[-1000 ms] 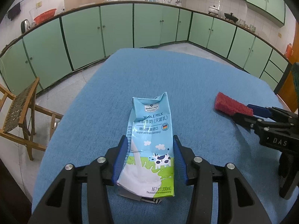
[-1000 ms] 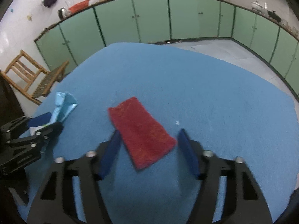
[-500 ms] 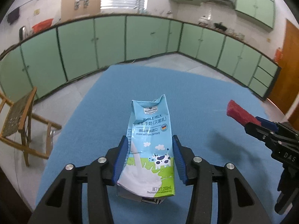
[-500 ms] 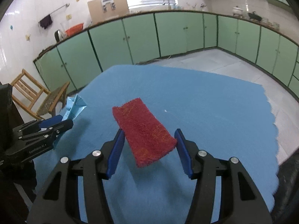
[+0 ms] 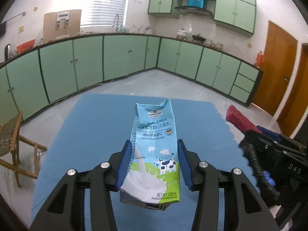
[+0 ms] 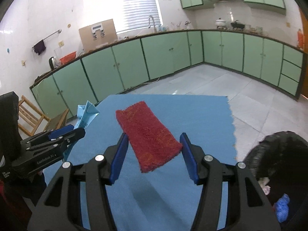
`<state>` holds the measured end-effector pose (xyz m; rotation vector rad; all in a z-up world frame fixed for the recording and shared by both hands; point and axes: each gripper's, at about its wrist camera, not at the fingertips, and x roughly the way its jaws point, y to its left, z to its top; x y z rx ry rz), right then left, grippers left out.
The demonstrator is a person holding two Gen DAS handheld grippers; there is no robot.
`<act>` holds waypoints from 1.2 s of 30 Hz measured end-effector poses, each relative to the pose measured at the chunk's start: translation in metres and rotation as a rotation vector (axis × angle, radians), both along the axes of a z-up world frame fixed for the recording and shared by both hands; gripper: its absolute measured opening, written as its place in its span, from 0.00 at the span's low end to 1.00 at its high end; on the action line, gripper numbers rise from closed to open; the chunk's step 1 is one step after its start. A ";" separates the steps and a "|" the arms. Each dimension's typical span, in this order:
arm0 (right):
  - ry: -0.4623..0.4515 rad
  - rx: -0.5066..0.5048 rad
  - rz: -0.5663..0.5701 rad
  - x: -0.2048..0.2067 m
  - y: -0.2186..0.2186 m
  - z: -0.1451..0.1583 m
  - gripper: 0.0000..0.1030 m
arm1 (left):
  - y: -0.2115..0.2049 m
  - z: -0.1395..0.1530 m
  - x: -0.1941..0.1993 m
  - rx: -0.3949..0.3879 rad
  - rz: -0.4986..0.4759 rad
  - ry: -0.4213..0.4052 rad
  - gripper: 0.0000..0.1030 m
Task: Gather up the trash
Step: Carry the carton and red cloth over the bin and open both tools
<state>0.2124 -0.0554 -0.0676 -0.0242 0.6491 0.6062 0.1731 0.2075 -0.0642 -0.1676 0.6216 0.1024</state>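
Note:
My left gripper is shut on a crumpled light-blue milk carton and holds it above the blue table. My right gripper is shut on a red scouring pad, held above the table. The pad's end and the right gripper show at the right of the left wrist view. The carton's top and the left gripper show at the left of the right wrist view.
A black trash bag sits low at the right, with a blue scrap in it. A wooden chair stands left of the table. Green cabinets line the walls.
Both grippers have risen from the table, lifting the carton and the red pad. The views have tilted up toward the walls.

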 end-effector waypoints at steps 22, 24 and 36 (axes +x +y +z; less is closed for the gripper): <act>-0.106 -0.011 -0.284 -0.049 -0.166 0.034 0.52 | -0.155 0.029 0.011 -0.009 -0.310 -0.050 0.45; -0.102 -0.012 -0.313 -0.048 -0.181 0.030 0.52 | -0.169 0.029 0.016 -0.011 -0.338 -0.052 0.45; -0.040 -0.041 -0.478 -0.032 -0.270 -0.017 0.52 | -0.261 -0.002 0.061 -0.022 -0.478 -0.020 0.45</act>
